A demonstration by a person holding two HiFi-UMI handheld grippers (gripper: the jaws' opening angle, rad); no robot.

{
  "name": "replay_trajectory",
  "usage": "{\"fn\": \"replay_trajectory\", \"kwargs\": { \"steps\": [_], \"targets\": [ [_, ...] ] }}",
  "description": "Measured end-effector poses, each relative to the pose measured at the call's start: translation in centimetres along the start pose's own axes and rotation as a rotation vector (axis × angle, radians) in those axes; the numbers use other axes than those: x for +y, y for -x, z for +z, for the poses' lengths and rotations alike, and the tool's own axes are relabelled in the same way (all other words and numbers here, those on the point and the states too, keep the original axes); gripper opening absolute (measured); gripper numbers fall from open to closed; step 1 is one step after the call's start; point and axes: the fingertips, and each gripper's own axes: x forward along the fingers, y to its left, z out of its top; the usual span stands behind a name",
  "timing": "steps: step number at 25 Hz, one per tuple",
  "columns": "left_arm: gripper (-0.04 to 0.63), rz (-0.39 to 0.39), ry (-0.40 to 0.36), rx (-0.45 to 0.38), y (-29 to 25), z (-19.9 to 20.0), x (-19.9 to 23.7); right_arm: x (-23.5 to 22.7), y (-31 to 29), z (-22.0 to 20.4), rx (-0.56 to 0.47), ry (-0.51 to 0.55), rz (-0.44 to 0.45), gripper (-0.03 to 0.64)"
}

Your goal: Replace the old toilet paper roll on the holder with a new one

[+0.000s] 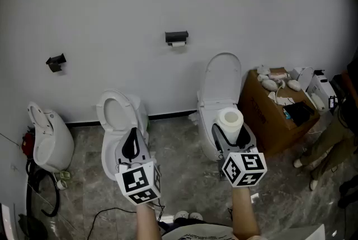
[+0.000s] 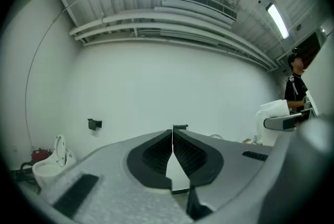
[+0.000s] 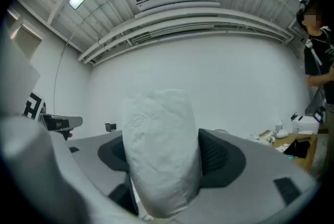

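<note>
A black paper holder (image 1: 177,37) is fixed on the white wall, with an almost spent white roll (image 1: 178,43) hanging under it. It also shows small and far in the left gripper view as the holder (image 2: 180,127). My right gripper (image 1: 230,131) is shut on a full new toilet paper roll (image 1: 230,121), held upright in front of a white toilet (image 1: 222,79). The new roll (image 3: 162,150) fills the space between the right jaws. My left gripper (image 1: 132,144) is shut with nothing in it, its jaws meeting edge to edge at the left gripper tip (image 2: 172,131).
A second black wall fitting (image 1: 56,62) sits at the left. A second toilet (image 1: 118,116) stands below my left gripper, a third white fixture (image 1: 49,141) at the far left. A brown cardboard box (image 1: 274,116) with odds and ends stands at the right, a person (image 1: 335,138) beside it.
</note>
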Motion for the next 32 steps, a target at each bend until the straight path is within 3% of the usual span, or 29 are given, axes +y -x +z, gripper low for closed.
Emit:
{"fn": "replay_trajectory", "kwargs": {
  "steps": [18, 26, 27, 30, 32],
  "targets": [
    [0.011, 0.004, 0.008, 0.017, -1.0, -0.7, 1.6, 0.8, -1.3, -0.7, 0.015, -0.003, -0.006, 0.331],
    [0.013, 0.023, 0.032, -0.017, -1.9, -0.6, 2.2, 1.0, -2.2, -1.3, 0.022, 0.013, -0.010, 0.333],
    [0.027, 0.012, 0.035, -0.023, -2.1, -0.6, 2.1, 1.0, -2.3, -1.4, 0.022, 0.012, -0.011, 0.333],
    [0.166, -0.023, 0.041, -0.035, -2.9, -0.5, 2.0, 1.0, -3.0, -1.6, 0.023, 0.008, -0.017, 0.333],
    [0.205, -0.031, 0.037, -0.033, -3.5, -0.6, 2.2, 1.1, -3.6, -1.7, 0.022, 0.006, -0.021, 0.333]
  ]
}}
